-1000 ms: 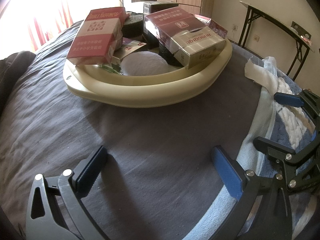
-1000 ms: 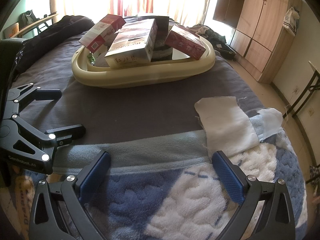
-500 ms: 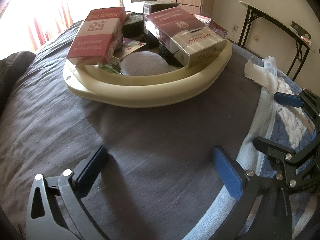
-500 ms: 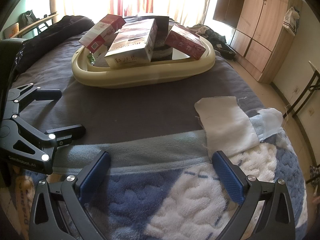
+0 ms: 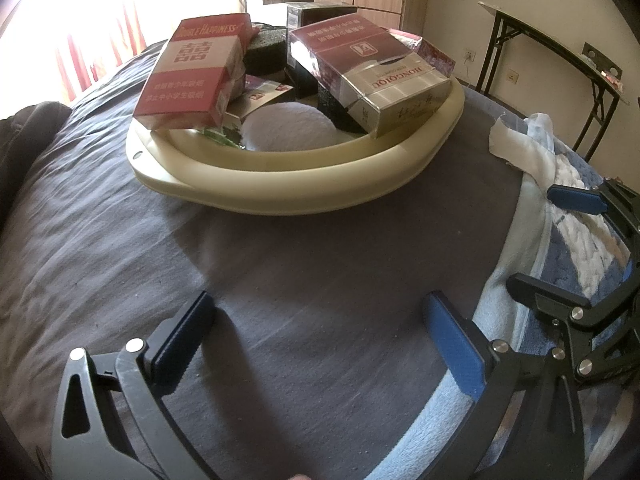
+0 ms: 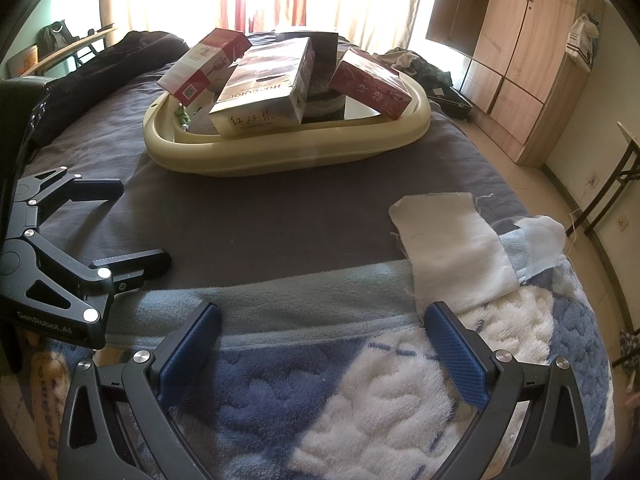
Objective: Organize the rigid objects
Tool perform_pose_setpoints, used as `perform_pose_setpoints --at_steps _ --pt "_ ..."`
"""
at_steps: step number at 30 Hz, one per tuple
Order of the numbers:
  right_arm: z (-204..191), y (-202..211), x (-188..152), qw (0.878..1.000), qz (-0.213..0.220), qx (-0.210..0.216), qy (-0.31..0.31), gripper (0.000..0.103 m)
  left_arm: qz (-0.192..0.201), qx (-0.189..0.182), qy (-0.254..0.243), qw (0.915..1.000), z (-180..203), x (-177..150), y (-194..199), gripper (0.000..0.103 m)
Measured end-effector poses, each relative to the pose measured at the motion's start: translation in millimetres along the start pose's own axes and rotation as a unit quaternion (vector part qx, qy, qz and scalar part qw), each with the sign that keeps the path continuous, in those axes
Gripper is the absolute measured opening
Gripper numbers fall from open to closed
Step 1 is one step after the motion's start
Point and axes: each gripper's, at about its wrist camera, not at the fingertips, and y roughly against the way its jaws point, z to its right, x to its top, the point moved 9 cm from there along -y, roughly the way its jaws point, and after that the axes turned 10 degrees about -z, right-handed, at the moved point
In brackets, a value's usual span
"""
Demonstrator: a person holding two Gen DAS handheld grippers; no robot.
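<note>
A cream plastic tray (image 5: 304, 184) (image 6: 288, 156) sits on the grey bedsheet and holds several boxes. A red Double Happiness box (image 5: 192, 72) (image 6: 204, 64) leans on its left rim. A maroon and silver box (image 5: 368, 68) (image 6: 268, 84) lies across the middle. Another red box (image 6: 370, 82) rests on the right rim, and a black box (image 6: 320, 46) stands behind. My left gripper (image 5: 320, 340) is open and empty, low over the sheet in front of the tray; it also shows in the right wrist view (image 6: 120, 224). My right gripper (image 6: 324, 340) is open and empty over the blue blanket; it also shows in the left wrist view (image 5: 560, 240).
A white cloth (image 6: 452, 252) lies at the sheet's edge beside a blue and white fleece blanket (image 6: 360, 400). Dark clothing (image 6: 104, 64) lies at the left. A wooden wardrobe (image 6: 520, 48) and a folding table (image 5: 552, 52) stand beyond the bed.
</note>
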Motion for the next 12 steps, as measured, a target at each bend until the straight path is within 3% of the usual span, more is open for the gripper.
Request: perform_pose_setpoints --at_steps 12 --pt "-0.2 0.1 -0.2 1.000 0.000 0.000 0.000 0.103 0.001 0.000 0.000 1.0000 2.2 0.2 -0.4 0.103"
